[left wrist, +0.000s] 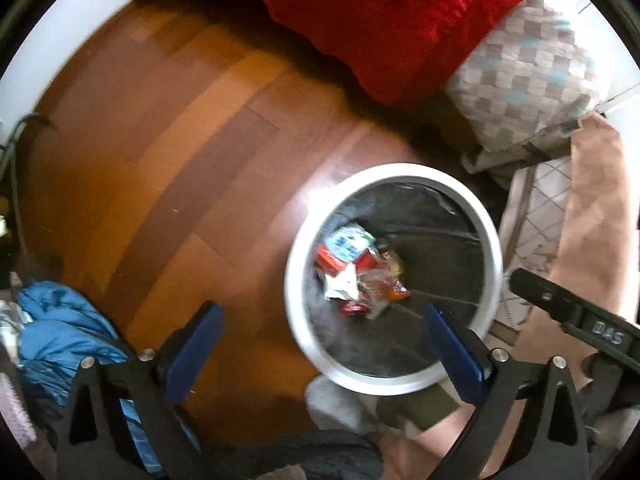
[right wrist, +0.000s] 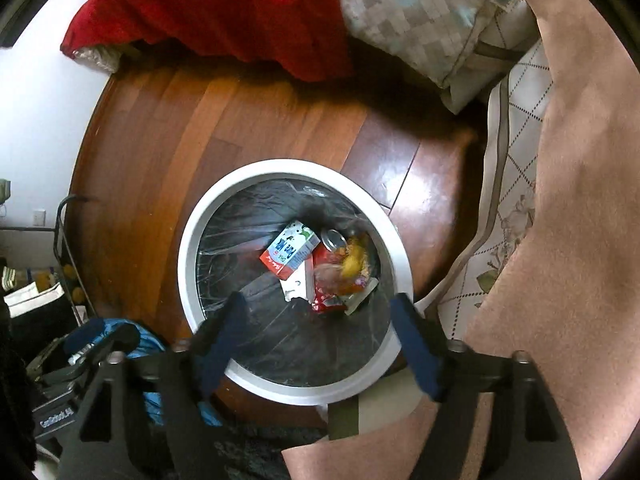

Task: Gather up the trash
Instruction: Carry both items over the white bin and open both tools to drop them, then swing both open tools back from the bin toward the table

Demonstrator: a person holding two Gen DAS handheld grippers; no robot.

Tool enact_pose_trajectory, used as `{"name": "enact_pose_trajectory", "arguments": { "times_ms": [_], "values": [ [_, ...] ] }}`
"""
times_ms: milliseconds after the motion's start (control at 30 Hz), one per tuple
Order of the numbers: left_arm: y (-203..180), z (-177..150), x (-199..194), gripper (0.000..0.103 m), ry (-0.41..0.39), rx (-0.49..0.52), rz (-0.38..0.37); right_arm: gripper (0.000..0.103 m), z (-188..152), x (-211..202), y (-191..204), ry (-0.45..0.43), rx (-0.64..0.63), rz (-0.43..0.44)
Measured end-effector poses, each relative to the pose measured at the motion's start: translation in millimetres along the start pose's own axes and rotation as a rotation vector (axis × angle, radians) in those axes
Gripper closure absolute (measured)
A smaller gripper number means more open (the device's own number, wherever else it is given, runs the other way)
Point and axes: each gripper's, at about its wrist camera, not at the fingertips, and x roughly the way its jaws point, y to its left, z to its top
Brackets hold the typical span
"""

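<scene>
A round white-rimmed trash bin [left wrist: 298, 240] with a dark liner stands on the wooden floor; it also shows in the right wrist view [right wrist: 188, 240]. Inside lies trash: a milk carton [right wrist: 290, 254], a can [right wrist: 334, 239], wrappers [right wrist: 352, 272]; the same pile [left wrist: 356, 268] shows in the left wrist view. My left gripper [left wrist: 320, 316] is open and empty, above the bin's left rim. My right gripper [right wrist: 320, 308] is open and empty, above the bin's near side.
A red blanket [left wrist: 384, 20] and a checked pillow [left wrist: 528, 76] lie on the far side. A pink-brown cover [right wrist: 580, 220] and patterned sheet [right wrist: 512, 184] are on the right. Blue clothing [left wrist: 64, 320] lies at the left. Wooden floor [left wrist: 160, 152] spreads left of the bin.
</scene>
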Motion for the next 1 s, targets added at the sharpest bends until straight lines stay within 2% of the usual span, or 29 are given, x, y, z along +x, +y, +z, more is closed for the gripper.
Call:
{"name": "enact_pose_trajectory", "arguments": {
  "times_ms": [100,133,267,400,733,1000],
  "values": [
    [3.1,-2.1,-7.5,0.001,-0.045,-0.005,0.021,0.001,-7.2,-5.8,3.9,-0.004,-0.013,-0.012],
    [4.4,-4.0,-11.4,0.001,-0.059,-0.005,0.038,0.0,-9.7,-9.2,5.8,-0.008,-0.022,-0.018],
    [5.3,-9.2,-23.5,0.001,-0.101,0.003,0.078,0.0,-23.6,-26.2,14.0,-0.015,-0.064,-0.093],
    [2.9,-15.7,-36.3,0.001,-0.128,0.016,0.095,0.0,-38.5,-39.5,18.2,-0.019,-0.091,-0.122],
    [-13.0,-36.8,-76.6,0.001,-0.19,0.066,0.088,0.0,-65.7,-85.5,17.4,-0.081,-0.101,-0.117],
    [-30.1,-58.8,-135.6,0.001,-0.291,0.108,0.053,0.0,-92.9,-154.8,20.1,-0.196,-0.105,-0.067]
  ]
}}
